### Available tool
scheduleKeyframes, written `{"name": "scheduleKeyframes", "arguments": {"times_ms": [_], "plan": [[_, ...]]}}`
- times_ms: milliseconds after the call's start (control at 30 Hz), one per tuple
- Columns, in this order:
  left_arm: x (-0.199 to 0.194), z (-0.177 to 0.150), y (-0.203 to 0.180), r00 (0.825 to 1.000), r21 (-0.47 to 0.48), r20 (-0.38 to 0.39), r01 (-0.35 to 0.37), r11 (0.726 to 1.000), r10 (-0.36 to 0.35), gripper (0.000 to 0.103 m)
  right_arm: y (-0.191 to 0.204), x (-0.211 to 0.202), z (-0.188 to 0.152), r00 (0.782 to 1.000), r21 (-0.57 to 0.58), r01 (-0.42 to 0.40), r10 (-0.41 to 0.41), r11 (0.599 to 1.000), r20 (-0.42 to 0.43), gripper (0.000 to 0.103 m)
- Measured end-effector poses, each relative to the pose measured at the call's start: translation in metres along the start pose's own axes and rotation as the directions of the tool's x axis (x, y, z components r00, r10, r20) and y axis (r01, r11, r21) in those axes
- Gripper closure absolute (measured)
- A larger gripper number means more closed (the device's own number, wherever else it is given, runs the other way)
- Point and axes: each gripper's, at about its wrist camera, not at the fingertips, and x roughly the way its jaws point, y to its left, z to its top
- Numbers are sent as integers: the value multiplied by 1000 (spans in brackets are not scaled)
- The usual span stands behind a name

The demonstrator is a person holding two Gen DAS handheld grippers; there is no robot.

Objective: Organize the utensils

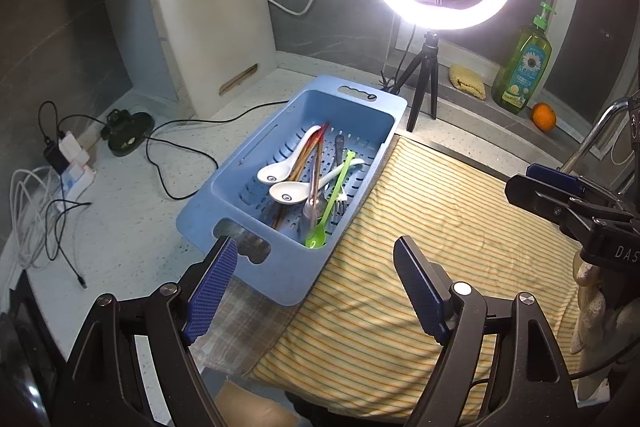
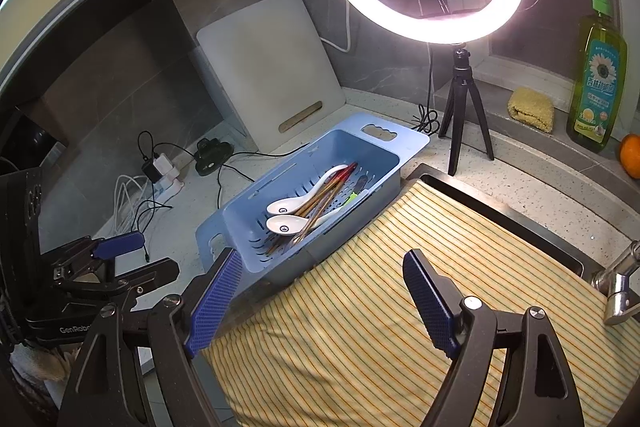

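A blue slotted basket (image 1: 224, 203) (image 2: 244, 223) lies on the counter beside a yellow striped cloth (image 1: 420, 267) (image 2: 380, 307). Inside it lie two white ceramic spoons (image 1: 286, 193) (image 2: 284, 223), brown chopsticks (image 1: 316, 163) (image 2: 324, 199), a green plastic spoon (image 1: 330, 203), a metal spoon (image 1: 310, 207) and a fork (image 1: 340, 205). My left gripper (image 1: 316, 255) hovers open over the basket's near end and the cloth edge, holding nothing. Over the cloth my right gripper (image 2: 322, 267) stands open and empty, just short of the basket. Each gripper shows at the edge of the other's view.
A lit ring light on a small black tripod (image 1: 424, 83) (image 2: 464, 107) stands behind the basket. A white cutting board (image 1: 212, 23) leans on the wall. Cables and a power strip (image 1: 72, 171) lie left. A green soap bottle (image 2: 596, 75), sponge, orange and faucet (image 2: 616, 279) are right.
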Motion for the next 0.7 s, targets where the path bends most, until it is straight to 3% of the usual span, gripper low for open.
{"name": "scheduleKeyframes", "arguments": {"times_ms": [267,533,700], "plan": [[-5,-3,-1,999,13,31,-20,1000,19,22,0,1,-1,1000,-6,-6,6,1000,-8,23],[2,-1,2,1000,-32,-8,24,999,-24,22,-5,4,-3,1000,12,-1,1,1000,-20,23],[-2,-2,-7,999,16,37,-10,1000,9,22,-8,4,-4,1000,23,3,-2,1000,-24,23]]}}
